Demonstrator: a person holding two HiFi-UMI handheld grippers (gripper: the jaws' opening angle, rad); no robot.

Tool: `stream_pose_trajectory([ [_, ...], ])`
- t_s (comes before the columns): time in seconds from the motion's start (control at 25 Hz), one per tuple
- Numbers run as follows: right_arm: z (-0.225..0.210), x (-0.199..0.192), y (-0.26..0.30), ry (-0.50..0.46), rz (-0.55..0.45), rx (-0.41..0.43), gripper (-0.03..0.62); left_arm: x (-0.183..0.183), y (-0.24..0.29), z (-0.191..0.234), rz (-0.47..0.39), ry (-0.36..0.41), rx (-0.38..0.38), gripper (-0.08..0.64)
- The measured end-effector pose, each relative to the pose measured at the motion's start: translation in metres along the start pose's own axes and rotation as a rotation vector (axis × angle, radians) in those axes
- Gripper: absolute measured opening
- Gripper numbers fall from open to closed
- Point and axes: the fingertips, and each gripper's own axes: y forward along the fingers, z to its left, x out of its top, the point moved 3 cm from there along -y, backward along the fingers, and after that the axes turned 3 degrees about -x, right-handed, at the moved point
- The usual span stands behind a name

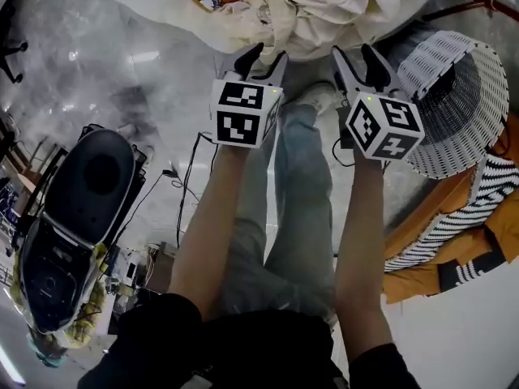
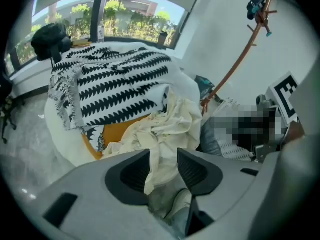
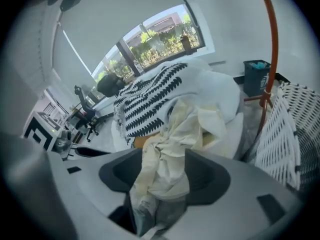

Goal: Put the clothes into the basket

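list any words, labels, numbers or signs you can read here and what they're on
No readable text anywhere.
Black-and-white square marker patterns, no letters: cubes on the left gripper and right gripper.
Black rounded device on the floor: print, if any, too small.

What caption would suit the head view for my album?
Left hand-held gripper and right hand-held gripper, jaws apart, point at cream clothes near a white basket.

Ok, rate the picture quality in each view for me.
Head view: sharp and evenly lit, with glare spots on the glossy floor. Left gripper view: strong fisheye, black corners, and a window much brighter than the room. Right gripper view: the same fisheye bows the basket, and the cloth close to the jaws looks soft.
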Motion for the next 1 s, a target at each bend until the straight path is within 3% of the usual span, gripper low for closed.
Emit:
stream_pose_trajectory([
  [0.28,-0.034,-0.026,0.067,-0.05,0.068,-0.205,0.282,-0.041,0.043,0.068,0.035,-0.087,0.104,0.198],
  [0.4,-0.055,-0.036,0.094,-0.022,0.083,-0.312,0.302,-0.061,0.061,0.096,0.065,-0.129,0.141,0.21],
  [0.48,-0.062,-0.038,0.112,0.002,0.086,-0.337,0.307,-0.072,0.073,0.111,0.072,-0.173,0.138,0.215],
  [0.68,-0.067,-0.048,0.148,0.064,0.102,-0.296,0.305,-0.083,0.111,0.129,0.076,-0.194,0.112,0.22],
  [0.8,-0.065,-0.048,0.149,0.072,0.11,-0.282,0.285,-0.081,0.123,0.126,0.073,-0.202,0.054,0.192],
  [0.88,-0.056,-0.05,0.145,0.065,0.124,-0.24,0.072,-0.077,0.122,0.118,0.081,-0.17,0.017,0.108],
  [1.0,-0.028,-0.054,0.141,0.081,0.158,-0.12,0.047,-0.07,0.114,0.107,0.093,-0.154,-0.022,0.047],
])
